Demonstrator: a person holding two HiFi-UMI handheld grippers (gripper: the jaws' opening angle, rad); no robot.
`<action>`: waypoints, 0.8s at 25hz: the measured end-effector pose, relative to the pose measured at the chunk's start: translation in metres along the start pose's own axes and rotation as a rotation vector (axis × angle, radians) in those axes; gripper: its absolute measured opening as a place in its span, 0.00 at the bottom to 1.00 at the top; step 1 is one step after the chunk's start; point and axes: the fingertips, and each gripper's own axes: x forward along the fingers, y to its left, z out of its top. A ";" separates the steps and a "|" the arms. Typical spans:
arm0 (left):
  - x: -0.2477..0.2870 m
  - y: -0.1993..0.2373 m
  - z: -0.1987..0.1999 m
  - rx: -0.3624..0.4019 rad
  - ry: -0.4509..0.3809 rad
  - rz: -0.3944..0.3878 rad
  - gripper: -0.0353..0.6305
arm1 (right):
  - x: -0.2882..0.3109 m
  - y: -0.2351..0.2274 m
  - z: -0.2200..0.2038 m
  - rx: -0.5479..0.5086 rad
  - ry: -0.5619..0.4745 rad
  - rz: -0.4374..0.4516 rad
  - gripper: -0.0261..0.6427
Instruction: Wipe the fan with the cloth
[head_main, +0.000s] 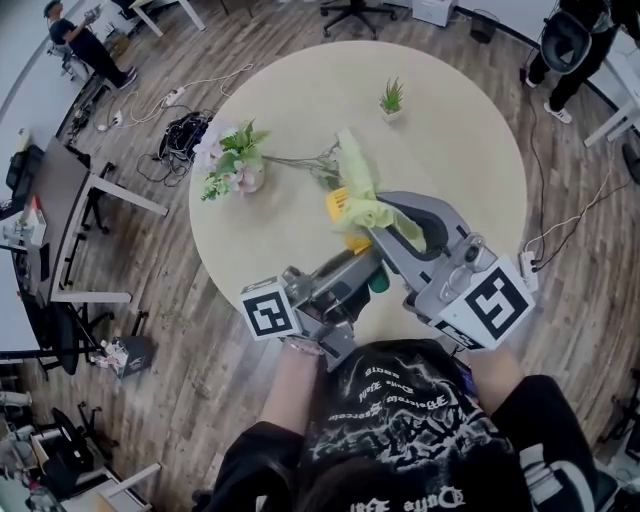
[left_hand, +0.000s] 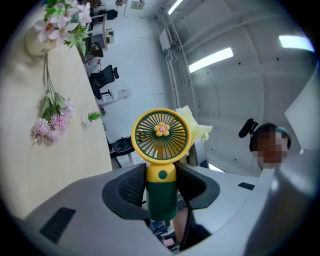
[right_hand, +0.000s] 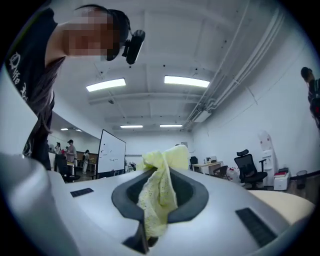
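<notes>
The left tongs (left_hand: 161, 186) are closed to a middling width on the dark green handle of the fan (left_hand: 160, 135), one pad on each side. The yellow grille head stands clear beyond the tips. The right tongs (right_hand: 159, 196) are clamped narrow on a bunched fold of the pale yellow cloth (right_hand: 163, 161). One end of the cloth sticks out past the tips and the rest hangs down between the pads.

Hazards from this position:
- The fan is gripped by its handle only. A wiping push on the head would probably lever the handle between the pads, so that the fan twists or slides out.
- The cloth is an open, lacy weave. Its loops may snag on the grille bars or on the small flower at the hub.
- The cloth is held by a single fold. A snag could pull it free of the right tongs.
- Both items are held above the near part of the tabletop (head_main: 455, 130). A dropped fan would strike it.
- The flowers (head_main: 240, 160) stand at the far left, so a wide sweep could knock them over.

Position: the fan head lies just beyond the left tongs, with the right tongs alongside on the right. The cloth is against the far side of the head. Actual contact cannot be confirmed.
</notes>
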 end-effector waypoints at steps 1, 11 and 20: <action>-0.001 0.000 -0.003 0.032 0.031 0.020 0.35 | 0.003 -0.004 0.001 0.020 0.002 -0.006 0.11; 0.008 -0.020 -0.027 0.137 0.193 -0.055 0.35 | 0.009 -0.029 -0.011 0.331 0.027 0.059 0.11; 0.004 -0.035 -0.017 0.130 0.166 -0.128 0.35 | 0.006 -0.027 -0.032 0.337 0.124 0.094 0.11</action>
